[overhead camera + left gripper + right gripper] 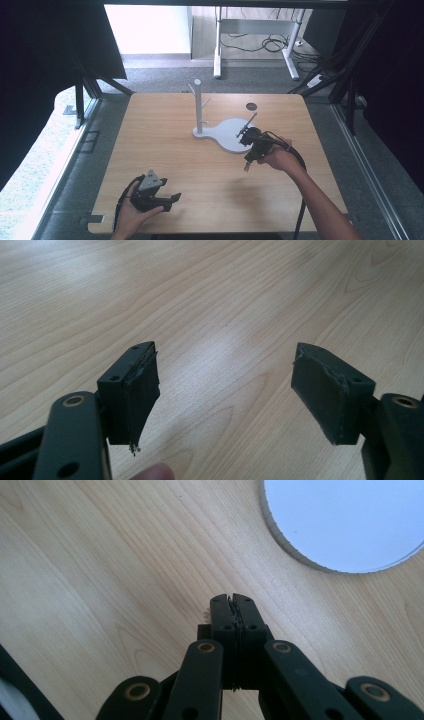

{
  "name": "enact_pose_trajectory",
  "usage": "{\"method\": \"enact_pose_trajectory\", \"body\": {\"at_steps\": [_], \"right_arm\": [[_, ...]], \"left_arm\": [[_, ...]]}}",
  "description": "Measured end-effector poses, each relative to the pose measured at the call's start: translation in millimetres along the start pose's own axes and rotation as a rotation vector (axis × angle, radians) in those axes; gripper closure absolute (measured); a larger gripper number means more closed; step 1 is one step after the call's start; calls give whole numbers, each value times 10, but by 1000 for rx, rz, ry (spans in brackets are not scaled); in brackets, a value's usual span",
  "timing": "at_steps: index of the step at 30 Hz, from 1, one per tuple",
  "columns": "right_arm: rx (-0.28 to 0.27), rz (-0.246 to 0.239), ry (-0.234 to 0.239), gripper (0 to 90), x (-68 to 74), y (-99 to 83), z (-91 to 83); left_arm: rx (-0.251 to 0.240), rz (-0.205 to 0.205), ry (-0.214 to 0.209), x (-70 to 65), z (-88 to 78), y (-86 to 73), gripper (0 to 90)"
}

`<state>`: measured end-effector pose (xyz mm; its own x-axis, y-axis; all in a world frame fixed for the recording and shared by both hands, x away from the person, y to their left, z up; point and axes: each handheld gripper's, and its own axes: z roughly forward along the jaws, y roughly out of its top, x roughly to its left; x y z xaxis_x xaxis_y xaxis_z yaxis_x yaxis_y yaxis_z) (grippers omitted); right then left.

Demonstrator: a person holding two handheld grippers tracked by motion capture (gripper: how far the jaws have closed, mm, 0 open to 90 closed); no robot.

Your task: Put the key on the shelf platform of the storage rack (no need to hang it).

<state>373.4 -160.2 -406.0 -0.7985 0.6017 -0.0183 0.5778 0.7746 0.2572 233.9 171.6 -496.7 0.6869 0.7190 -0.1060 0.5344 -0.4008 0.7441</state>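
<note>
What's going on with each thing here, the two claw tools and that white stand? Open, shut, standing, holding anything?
Left gripper: fingers wide open, nothing between them, above bare wood.
Right gripper: fingers pressed shut; whether anything thin is pinched, cannot tell.
White stand: upright on its flat white base, pegs bare.
Table: level, wooden.

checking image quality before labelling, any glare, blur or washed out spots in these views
High view: soft and low in detail, floor beyond the table washed out, sides dark. Left gripper view: left gripper sharp, far tabletop blurred and bright. Right gripper view: right gripper sharp, white base overexposed with no texture.
</note>
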Motion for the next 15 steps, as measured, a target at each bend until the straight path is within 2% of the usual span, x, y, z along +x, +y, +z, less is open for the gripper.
{"method": "enact_pose_trajectory", "body": {"at_steps": [15], "right_arm": [[8, 21, -7, 897, -185, 87, 8]], "left_arm": [[-1, -2, 0, 10, -4, -1, 273]]}}
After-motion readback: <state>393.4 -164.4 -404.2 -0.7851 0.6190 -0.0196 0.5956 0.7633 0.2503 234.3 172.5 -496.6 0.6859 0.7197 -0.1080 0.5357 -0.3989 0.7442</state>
